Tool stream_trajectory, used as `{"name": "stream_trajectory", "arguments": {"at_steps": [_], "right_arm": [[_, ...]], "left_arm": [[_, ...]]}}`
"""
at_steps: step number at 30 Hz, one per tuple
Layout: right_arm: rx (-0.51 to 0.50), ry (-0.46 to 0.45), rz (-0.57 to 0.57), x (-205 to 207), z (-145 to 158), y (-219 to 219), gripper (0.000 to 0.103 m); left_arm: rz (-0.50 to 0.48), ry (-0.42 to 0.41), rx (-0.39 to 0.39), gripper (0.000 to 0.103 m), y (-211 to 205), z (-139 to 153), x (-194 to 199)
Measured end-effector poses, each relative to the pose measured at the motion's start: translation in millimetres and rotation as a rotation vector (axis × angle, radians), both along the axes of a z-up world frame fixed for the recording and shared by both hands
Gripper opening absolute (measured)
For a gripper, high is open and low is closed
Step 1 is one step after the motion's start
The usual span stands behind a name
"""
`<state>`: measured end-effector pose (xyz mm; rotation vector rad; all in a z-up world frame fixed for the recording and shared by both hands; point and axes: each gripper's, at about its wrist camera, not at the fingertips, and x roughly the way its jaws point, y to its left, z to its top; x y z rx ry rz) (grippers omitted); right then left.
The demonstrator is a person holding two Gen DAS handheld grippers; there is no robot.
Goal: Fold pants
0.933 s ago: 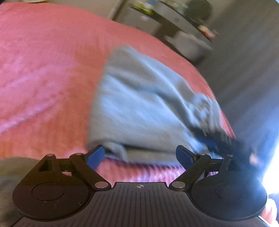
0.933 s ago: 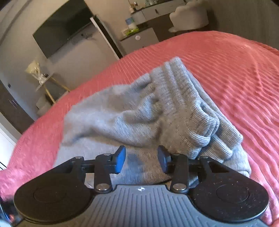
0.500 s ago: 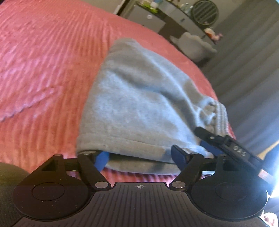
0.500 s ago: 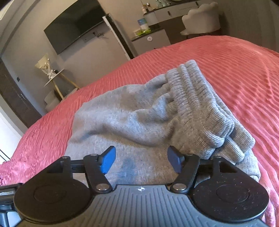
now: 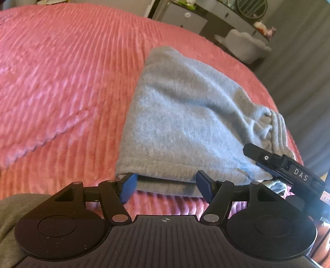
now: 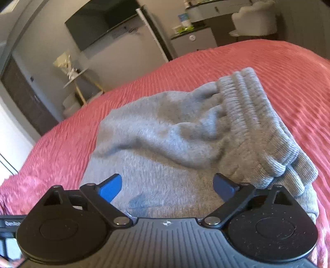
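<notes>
Compared with half a second back, the right gripper point(image 6: 167, 189) has spread its jaws much wider and they are opening yet, released, with grey cloth showing between and below them but no pad pressing on it. The left gripper point(image 5: 166, 186) has narrowed its jaws; they are closing around the near folded edge of the pants point(image 5: 185, 123), one blue pad at each end of that edge. The left pad sits tucked under the cloth's corner, so whether it already pinches is hard to say; it looks like no firm grasp yet. The pants have not shifted on the bed point(image 5: 61, 72).

The pants lie folded into a compact bundle on the pink ribbed bed cover, near its edge, with the ribbed waistband point(image 6: 257, 123) on the side away from the left gripper. From the left wrist view the right gripper's black body cuts across the far right corner of the pants and hides it. From the right wrist view the lower layer of cloth runs under the gripper and out of sight. Both views are a little smeared.

Count: one pair of pants, two grippers, one bed. Beyond the bed stand one dark screen point(image 6: 103, 22) on the wall and one white chair point(image 6: 253, 18).
</notes>
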<state>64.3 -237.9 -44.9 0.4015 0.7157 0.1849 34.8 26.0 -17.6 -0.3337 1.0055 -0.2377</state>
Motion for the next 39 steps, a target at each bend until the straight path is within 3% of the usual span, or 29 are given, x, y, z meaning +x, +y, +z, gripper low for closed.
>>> {"name": "stream_trajectory", "arguments": {"at_steps": [6, 10, 13, 16, 21, 26, 31, 35, 37, 39], "right_arm": [[0.001, -0.004, -0.008, 0, -1, 1, 0.097], [-0.047, 0.003, 0.002, 1, -1, 9, 0.097], [-0.050, 0.004, 0.005, 1, -2, 11, 0.097], [-0.051, 0.005, 0.008, 2, -2, 10, 0.097], [-0.163, 0.077, 0.075, 12, 12, 20, 0.097], [-0.152, -0.025, 0.038, 3, 55, -21, 0.097], [-0.124, 0.079, 0.020, 26, 50, -81, 0.097], [-0.022, 0.254, 0.085, 58, 9, -121, 0.097], [0.170, 0.335, 0.136, 72, -18, -146, 0.097], [0.305, 0.358, 0.180, 80, -35, -160, 0.097]], "left_arm": [[0.025, 0.035, -0.033, 0.075, 8, 7, 4], [0.044, 0.035, -0.001, 0.084, 6, 16, 4], [0.118, -0.067, 0.104, 0.090, 17, 34, 1], [0.151, -0.143, 0.093, 0.095, 35, 47, 7], [0.026, -0.103, -0.056, 0.095, 42, 38, 39], [-0.110, -0.013, -0.090, 0.095, 26, 12, 75], [-0.242, 0.024, -0.092, 0.095, 10, -13, 102], [-0.330, 0.057, -0.157, 0.096, 10, -24, 120], [-0.375, 0.075, -0.186, 0.097, 15, -28, 128], [-0.393, 0.104, -0.235, 0.097, 26, -29, 137]]}}
